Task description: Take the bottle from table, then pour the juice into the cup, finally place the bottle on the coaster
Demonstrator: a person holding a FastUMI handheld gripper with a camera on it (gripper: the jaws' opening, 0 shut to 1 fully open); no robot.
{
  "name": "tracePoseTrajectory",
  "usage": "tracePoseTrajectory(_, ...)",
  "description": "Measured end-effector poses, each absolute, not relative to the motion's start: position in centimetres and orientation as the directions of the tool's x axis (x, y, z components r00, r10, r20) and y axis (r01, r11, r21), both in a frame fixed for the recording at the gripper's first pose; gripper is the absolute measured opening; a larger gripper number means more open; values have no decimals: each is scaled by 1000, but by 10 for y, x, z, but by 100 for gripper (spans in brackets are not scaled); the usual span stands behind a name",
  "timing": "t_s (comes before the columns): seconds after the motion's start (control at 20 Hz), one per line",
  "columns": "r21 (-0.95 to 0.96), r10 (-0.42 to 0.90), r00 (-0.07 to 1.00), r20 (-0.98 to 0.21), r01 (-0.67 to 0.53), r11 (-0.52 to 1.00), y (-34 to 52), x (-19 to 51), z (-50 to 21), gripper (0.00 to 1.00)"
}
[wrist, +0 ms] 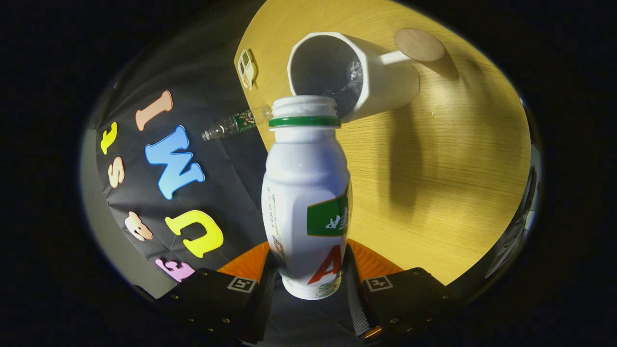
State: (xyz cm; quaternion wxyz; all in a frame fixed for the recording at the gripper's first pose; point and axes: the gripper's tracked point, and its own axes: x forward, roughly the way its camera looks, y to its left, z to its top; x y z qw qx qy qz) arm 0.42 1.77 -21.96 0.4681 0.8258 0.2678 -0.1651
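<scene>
A white plastic bottle (306, 193) with a green neck ring and no cap sits between my two fingers, and my gripper (308, 277) is shut on its lower body. The view is rolled over, so the bottle is tipped, with its open mouth right at the rim of a white mug (385, 77). The mug stands on the wooden table (448, 183), its dark inside showing beyond the bottle's mouth. A round brown coaster (419, 44) lies on the table just past the mug's handle.
A small clear bottle (236, 123) with a green label lies by the table's edge against the black cloth wall. A small white and green object (246, 68) rests on the table's edge near the mug.
</scene>
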Motion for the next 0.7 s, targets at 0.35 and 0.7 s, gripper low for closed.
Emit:
tracePoseTrajectory(0.35,648,313,796,-518,604,-464,14,5,-216,67)
tracePoseTrajectory(0.7,624,320,799,-510,599,-502,5,8,-213,67)
